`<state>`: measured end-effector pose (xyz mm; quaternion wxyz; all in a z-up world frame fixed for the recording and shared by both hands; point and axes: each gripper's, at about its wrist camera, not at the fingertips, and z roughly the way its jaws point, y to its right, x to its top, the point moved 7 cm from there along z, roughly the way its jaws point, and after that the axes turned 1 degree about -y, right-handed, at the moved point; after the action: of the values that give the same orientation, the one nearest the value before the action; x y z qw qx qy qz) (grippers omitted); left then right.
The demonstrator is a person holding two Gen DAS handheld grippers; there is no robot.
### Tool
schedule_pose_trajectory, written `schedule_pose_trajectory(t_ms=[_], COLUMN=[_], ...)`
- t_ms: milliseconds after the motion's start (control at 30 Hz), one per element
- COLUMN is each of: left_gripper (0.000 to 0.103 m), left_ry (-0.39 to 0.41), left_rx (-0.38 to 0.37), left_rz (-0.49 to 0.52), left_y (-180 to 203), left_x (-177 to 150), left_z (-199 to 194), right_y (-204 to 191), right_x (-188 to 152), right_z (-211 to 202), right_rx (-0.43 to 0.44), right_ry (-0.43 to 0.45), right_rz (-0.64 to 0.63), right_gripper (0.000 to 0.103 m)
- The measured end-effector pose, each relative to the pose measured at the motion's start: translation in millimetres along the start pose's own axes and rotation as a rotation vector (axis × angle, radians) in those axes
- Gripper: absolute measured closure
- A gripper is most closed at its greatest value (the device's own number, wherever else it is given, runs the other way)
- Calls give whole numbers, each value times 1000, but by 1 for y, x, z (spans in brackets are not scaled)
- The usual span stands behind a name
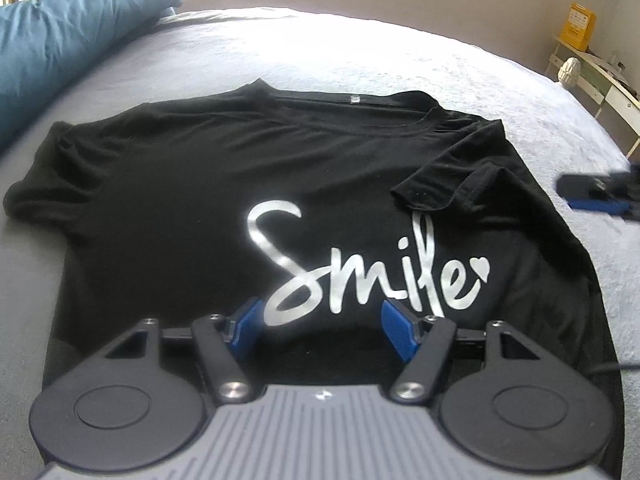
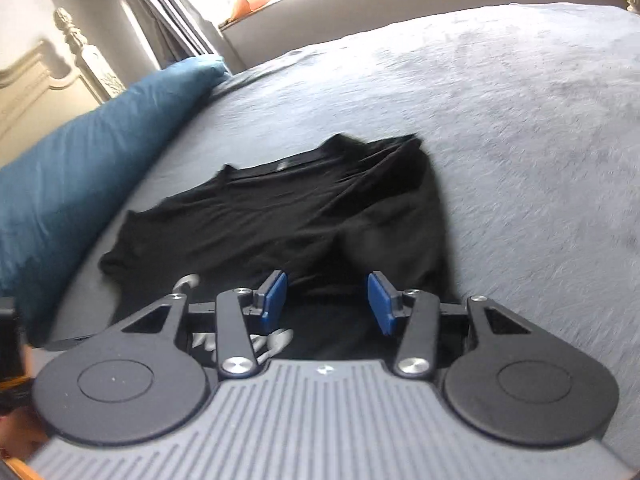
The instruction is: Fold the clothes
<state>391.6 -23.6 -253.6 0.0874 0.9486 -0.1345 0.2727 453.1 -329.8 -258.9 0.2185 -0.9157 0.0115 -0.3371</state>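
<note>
Your black t-shirt (image 1: 224,200) is lying face up on the grey bed (image 1: 360,64), collar at the far end, hem toward you, so its long axis runs pretty much straight away from both sets of tongs. The "Smile" print (image 1: 360,272) sits just ahead of your left tongs (image 1: 320,328), which hover over the lower middle of the shirt with the jaws well apart and nothing between the blue pads. One sleeve (image 1: 436,192), the right-hand one in the left view, is already flipped in over the chest; the other sleeve (image 1: 44,184) is spread out toward the blue pillow (image 1: 72,36).

Your right tongs (image 2: 327,304) are open too, holding nothing, sitting over the shirt's near right part. So I'd say the unfolded sleeve is the left hand's job, since it's clearly on that side, and it lies off to the left of where those tongs point now.

Heads up on what you can't see: the hem is hidden under the gripper bodies in both views, and the right view is motion-blurred, so the cloth edges there are mushy. In the left view the right tongs only show as a dark-and-blue smear at the right edge.
</note>
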Motion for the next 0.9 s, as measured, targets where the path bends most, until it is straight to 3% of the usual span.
schedule_pose_trajectory(t_ms=[167, 267, 300, 367, 467, 633, 767, 900], left_gripper=[36, 36, 36, 36, 36, 36, 36, 36], left_ry=[-15, -24, -25, -27, -26, -23, -12, -10], left_rx=[2, 4, 2, -14, -44, -91, -86, -63], left_rz=[-2, -13, -22, -50, -103, -161, -137, -94], left_y=[1, 0, -1, -2, 0, 7, 17, 23], left_x=[-5, -9, -9, -5, 11, 40, 55, 62], left_z=[-5, -7, -7, -4, 7, 26, 37, 48], right_y=[20, 28, 27, 24, 10, -27, -42, -40], right_x=[24, 26, 25, 22, 10, -35, -68, -89], right_z=[39, 72, 74, 71, 49, 18, 9, 9], right_rx=[-7, 23, 42, 77, 115, 112, 79, 65], right_ry=[-32, -118, -124, -122, -96, -98, -120, -168], right_rz=[-44, -25, -28, -49, -145, -470, -673, -700], right_gripper=[58, 61, 75, 92, 94, 91, 73, 62])
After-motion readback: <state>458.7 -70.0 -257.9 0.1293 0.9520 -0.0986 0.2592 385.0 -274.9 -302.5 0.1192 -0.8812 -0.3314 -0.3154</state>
